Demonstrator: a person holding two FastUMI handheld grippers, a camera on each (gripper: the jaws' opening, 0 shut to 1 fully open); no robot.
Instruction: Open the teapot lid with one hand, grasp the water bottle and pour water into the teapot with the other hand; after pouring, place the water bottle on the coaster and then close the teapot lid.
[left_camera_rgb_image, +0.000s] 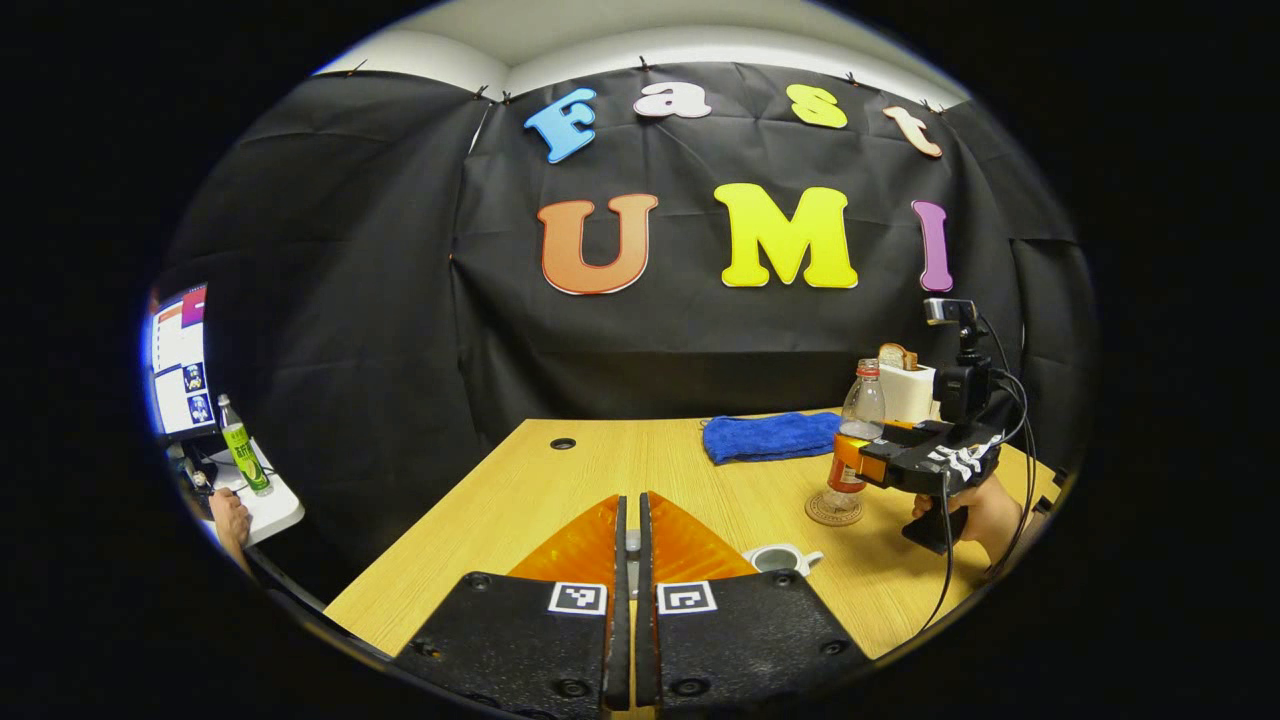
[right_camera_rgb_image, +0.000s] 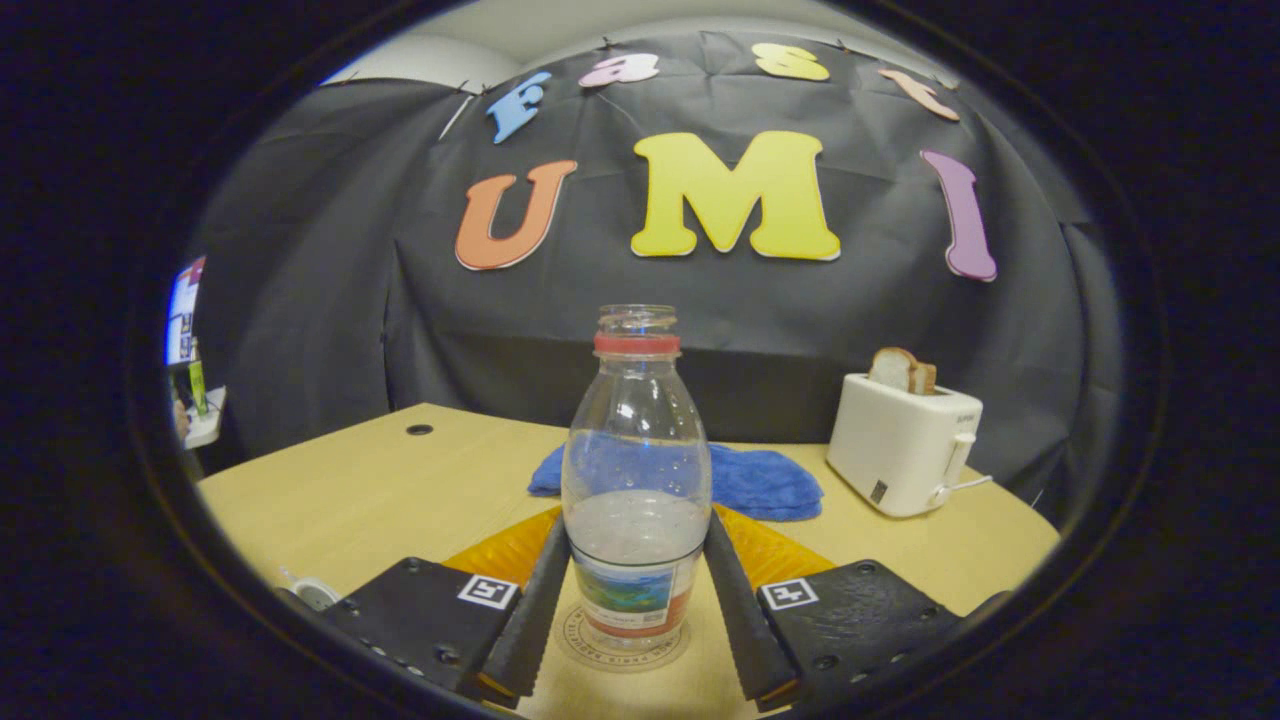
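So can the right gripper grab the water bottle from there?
Probably yes. The water bottle stands upright on the coaster, already between the right gripper's fingers, one on each side, with nothing else in the way.

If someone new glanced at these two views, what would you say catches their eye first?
The clear plastic water bottle with a red neck ring stands uncapped on the round coaster, between the right gripper's open fingers. Behind it, a folded blue cloth lies on the wooden table, with a white toaster holding bread to the right. In the left gripper view, the left gripper's fingers are nearly closed.
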